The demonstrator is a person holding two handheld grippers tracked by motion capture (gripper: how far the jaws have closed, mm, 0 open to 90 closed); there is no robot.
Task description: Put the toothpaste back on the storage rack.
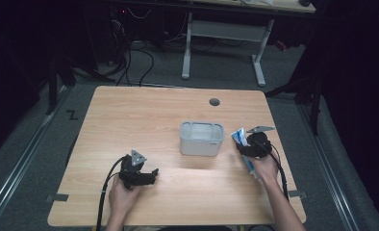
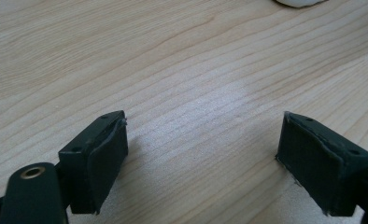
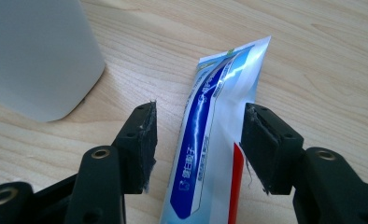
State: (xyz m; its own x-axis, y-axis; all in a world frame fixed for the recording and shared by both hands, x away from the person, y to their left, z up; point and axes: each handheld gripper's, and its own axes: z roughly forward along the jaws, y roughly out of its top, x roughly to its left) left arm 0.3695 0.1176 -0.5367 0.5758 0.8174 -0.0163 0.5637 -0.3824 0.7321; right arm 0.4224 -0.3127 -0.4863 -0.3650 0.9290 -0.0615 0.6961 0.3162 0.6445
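My right gripper [image 3: 198, 140] straddles the toothpaste tube [image 3: 215, 140] lying flat beside the grey bin [image 1: 201, 138], jaws apart, not gripping — I should centre it, then squeeze gently.

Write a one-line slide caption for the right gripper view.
Right gripper, jaws open astride a blue-and-white toothpaste tube lying on the wooden table, beside a grey container.
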